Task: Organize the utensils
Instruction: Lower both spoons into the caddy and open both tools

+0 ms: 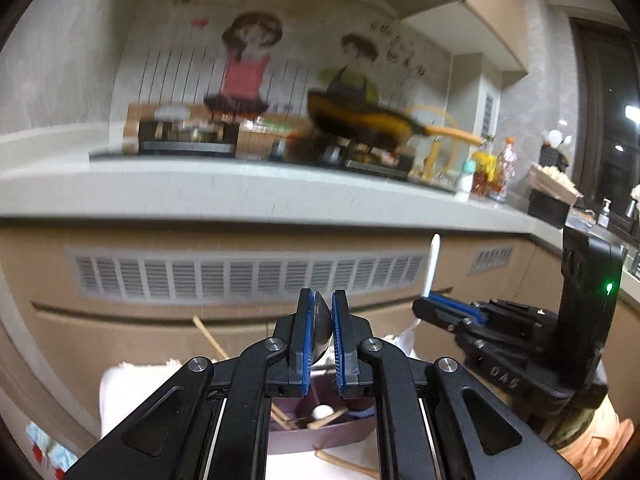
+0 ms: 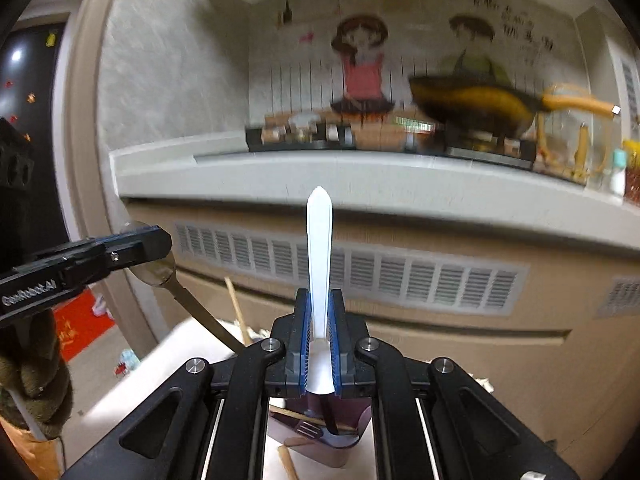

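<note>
My left gripper (image 1: 322, 300) is shut on the bowl of a metal spoon (image 1: 322, 328); from the right wrist view the spoon (image 2: 188, 300) hangs handle-down from the left gripper (image 2: 136, 240). My right gripper (image 2: 320, 300) is shut on a white plastic spoon (image 2: 319, 248), handle pointing up; it also shows in the left wrist view (image 1: 431, 266) in the right gripper (image 1: 436, 304). Both are held above a dark purple utensil bin (image 1: 320, 428) (image 2: 320, 432) holding wooden chopsticks (image 1: 320, 420) and other utensils.
The bin sits on a white cloth-covered surface (image 1: 120, 392). Loose chopsticks (image 1: 210, 338) lie behind it and one (image 2: 288, 462) in front. Ahead is a cardboard mock kitchen counter (image 1: 240, 196) with a stove, a yellow pan (image 1: 360, 120) and bottles (image 1: 492, 172).
</note>
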`<state>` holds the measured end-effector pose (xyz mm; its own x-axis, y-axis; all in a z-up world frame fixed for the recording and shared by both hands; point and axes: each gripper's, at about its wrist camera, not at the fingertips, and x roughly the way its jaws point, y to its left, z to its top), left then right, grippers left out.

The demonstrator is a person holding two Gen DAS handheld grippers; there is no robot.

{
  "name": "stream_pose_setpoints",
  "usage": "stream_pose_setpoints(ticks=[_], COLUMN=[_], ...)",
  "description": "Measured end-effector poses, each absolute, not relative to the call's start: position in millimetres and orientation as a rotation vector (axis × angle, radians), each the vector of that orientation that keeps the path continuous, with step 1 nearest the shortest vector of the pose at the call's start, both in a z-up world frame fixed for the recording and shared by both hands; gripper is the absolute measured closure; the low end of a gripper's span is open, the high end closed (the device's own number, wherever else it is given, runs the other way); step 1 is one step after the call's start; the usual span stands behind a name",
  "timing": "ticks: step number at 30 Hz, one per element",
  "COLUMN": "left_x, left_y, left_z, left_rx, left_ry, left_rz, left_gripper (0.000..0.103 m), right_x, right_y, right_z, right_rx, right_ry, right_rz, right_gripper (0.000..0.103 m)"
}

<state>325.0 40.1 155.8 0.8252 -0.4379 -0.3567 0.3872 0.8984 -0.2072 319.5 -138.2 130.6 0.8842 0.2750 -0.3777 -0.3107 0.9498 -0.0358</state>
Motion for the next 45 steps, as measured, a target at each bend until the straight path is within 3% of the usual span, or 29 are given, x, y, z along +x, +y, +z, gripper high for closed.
stream_pose_setpoints(ticks=[13,15,17,22,32,41,45], left_x=[382.1,381.8,379.4,359.2,308.2,262.2,249.8], left_y=[21.8,18.4,16.5,9.5,-8.6,-32.8,-43.7], left_z=[53.1,48.3,48.1,52.3,63.0,66.0,55.8], left_rx=[-0.155,-0.131,-0.104,-0.026,0.045,0.109,0.102], left_ry=[0.613,0.613,0.599,0.553,0.538,0.539,0.582], left_rz=[-0.403,-0.381,-0.361,-0.337,-0.354,-0.374,-0.412], left_gripper=[0.090,0.082,0.076,0.066,0.056,0.041,0.035], right_x=[382.5,384.4,381.2,358.3,296.4,238.9,223.4], right_y=[-126.8,-126.1,-128.2,-132.7,-161.5,-189.6,-211.0], right_z=[21.7,12.9,7.9,11.3,7.5,-43.3,-58.3], right_rx=[-0.132,-0.129,-0.124,-0.150,-0.210,-0.247,-0.199], right_ry=[0.642,0.679,0.689,0.655,0.657,0.791,0.831], right_rz=[0.305,0.317,0.310,0.288,0.228,0.208,0.173], right_gripper=[0.094,0.087,0.069,0.067,0.035,0.021,0.019])
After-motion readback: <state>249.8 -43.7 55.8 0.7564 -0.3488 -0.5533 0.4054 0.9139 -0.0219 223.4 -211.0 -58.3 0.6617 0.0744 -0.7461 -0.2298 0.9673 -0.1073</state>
